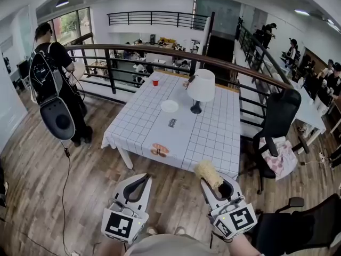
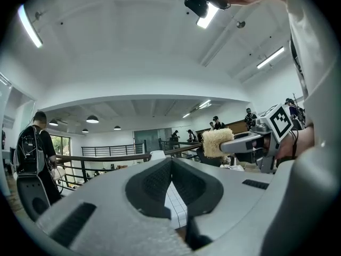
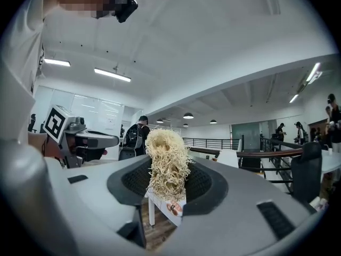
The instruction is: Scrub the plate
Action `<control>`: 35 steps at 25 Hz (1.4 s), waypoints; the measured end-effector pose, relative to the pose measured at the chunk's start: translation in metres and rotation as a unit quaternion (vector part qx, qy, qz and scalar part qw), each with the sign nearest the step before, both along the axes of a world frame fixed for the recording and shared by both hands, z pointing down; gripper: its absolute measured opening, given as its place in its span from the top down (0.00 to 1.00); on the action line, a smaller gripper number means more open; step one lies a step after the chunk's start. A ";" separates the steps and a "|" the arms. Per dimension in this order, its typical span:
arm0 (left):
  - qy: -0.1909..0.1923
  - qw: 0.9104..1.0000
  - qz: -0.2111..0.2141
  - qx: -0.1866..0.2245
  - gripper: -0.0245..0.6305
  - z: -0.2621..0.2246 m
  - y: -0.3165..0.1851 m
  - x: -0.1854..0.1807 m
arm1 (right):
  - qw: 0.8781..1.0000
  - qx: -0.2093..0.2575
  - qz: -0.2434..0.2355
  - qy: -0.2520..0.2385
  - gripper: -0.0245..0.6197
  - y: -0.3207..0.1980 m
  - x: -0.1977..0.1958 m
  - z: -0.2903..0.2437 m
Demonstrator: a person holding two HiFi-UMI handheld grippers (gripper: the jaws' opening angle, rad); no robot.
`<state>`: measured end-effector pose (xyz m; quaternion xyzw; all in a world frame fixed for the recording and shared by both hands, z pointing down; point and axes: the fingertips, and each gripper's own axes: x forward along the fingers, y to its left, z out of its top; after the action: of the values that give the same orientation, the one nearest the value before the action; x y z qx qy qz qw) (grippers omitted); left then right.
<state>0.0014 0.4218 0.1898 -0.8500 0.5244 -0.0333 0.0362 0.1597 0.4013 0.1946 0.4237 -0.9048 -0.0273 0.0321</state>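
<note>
While the plate sits on the table well ahead, the right gripper pinches a soft fibrous scrubber.
The left gripper has its jaws pressed together, empty; the plate looks light, stiff and breakable, so steady it by the rim.

The head view looked steeply down from above the person, with the left gripper and right gripper near its lower edge and the table farther off. Each gripper view sat close behind its own jaws, facing roughly level toward the table, the right one past the scrubber. All three shared the table and the person with a backpack at far left
</note>
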 end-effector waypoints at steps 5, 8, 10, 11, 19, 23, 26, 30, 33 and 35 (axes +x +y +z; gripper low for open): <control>-0.001 1.000 -0.005 -0.005 0.94 -0.001 -0.007 0.008 | 1.000 0.002 -0.010 0.000 0.73 -0.006 0.004 -0.001; 0.001 1.000 0.001 -0.001 0.94 0.000 -0.014 0.020 | 1.000 0.013 -0.006 -0.002 0.73 -0.014 0.015 -0.001; -0.001 1.000 0.003 0.000 0.94 0.001 -0.015 0.026 | 1.000 0.016 -0.008 -0.005 0.73 -0.016 0.018 -0.002; -0.002 1.000 0.002 0.000 0.94 0.001 -0.015 0.029 | 1.000 0.015 -0.011 -0.006 0.73 -0.017 0.020 -0.001; -0.008 1.000 -0.010 -0.012 0.94 0.012 -0.025 0.054 | 0.999 0.000 -0.037 -0.006 0.73 -0.030 0.040 0.009; -0.010 1.000 -0.028 -0.009 0.94 0.013 -0.030 0.062 | 0.999 -0.005 -0.048 -0.008 0.73 -0.033 0.053 0.014; -0.014 0.999 -0.043 -0.004 0.94 0.014 -0.033 0.067 | 0.998 -0.007 -0.055 -0.010 0.73 -0.036 0.062 0.020; -0.016 0.999 -0.052 0.001 0.94 0.012 -0.032 0.072 | 0.998 -0.006 -0.061 -0.013 0.73 -0.036 0.071 0.019; -0.014 0.998 -0.057 0.009 0.94 0.012 -0.032 0.074 | 0.998 -0.006 -0.062 -0.017 0.73 -0.037 0.078 0.019; -0.014 0.998 -0.057 0.009 0.94 0.013 -0.033 0.077 | 0.998 -0.008 -0.064 -0.018 0.73 -0.038 0.081 0.020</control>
<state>0.0784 0.3892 0.2025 -0.8179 0.5717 -0.0419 0.0492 0.2405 0.3632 0.2146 0.3653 -0.9306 -0.0140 0.0175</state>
